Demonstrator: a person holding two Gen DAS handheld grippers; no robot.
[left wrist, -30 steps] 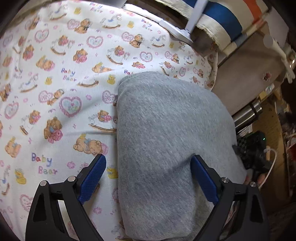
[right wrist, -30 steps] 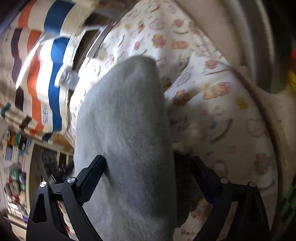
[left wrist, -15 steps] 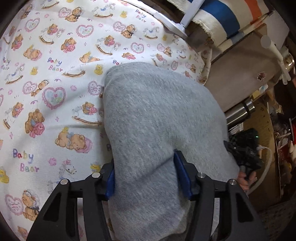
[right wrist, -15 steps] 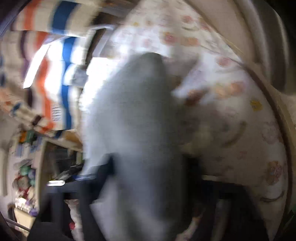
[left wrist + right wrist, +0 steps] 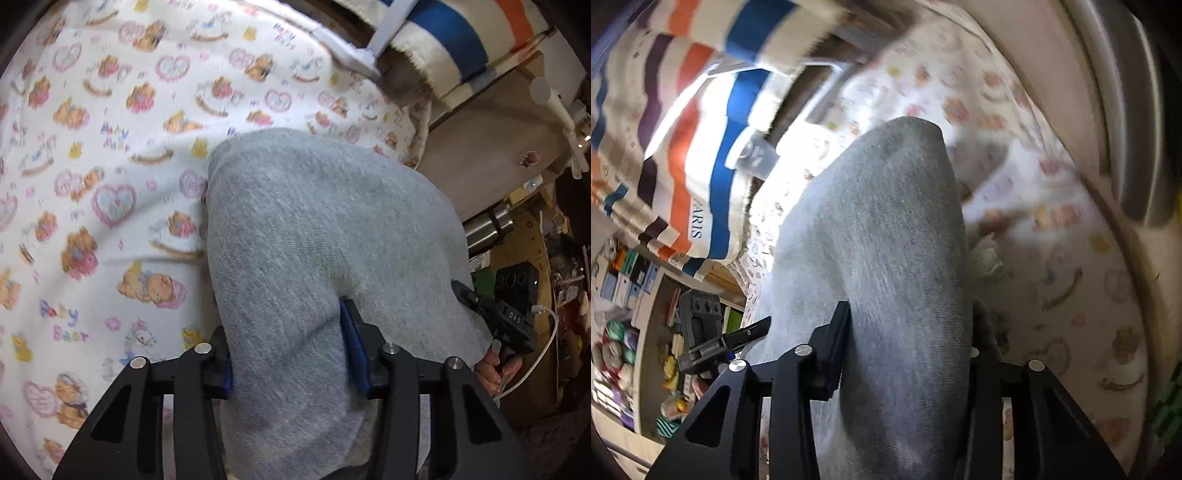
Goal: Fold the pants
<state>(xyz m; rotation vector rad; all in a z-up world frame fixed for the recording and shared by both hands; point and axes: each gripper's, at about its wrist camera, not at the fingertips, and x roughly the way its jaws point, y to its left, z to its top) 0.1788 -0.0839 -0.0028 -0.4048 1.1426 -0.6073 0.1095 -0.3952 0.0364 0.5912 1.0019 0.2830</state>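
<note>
Since a second earlier, both sets of jaws have been drawn in from wide apart and are now clamped on the gray pants (image 5: 317, 258). The left gripper (image 5: 288, 354) is pressed onto a bunched fold of the fabric near its left edge, blue pads against the cloth. The right gripper (image 5: 908, 332) is likewise pinched on the fabric, its right finger largely hidden behind it. The pants are draped forward over a bear-print sheet (image 5: 110, 184), touching it at the far end. A striped cloth (image 5: 701, 155) is seen beyond, and cluttered shelves (image 5: 624, 295) at the side, contents too blurred to name.
</note>
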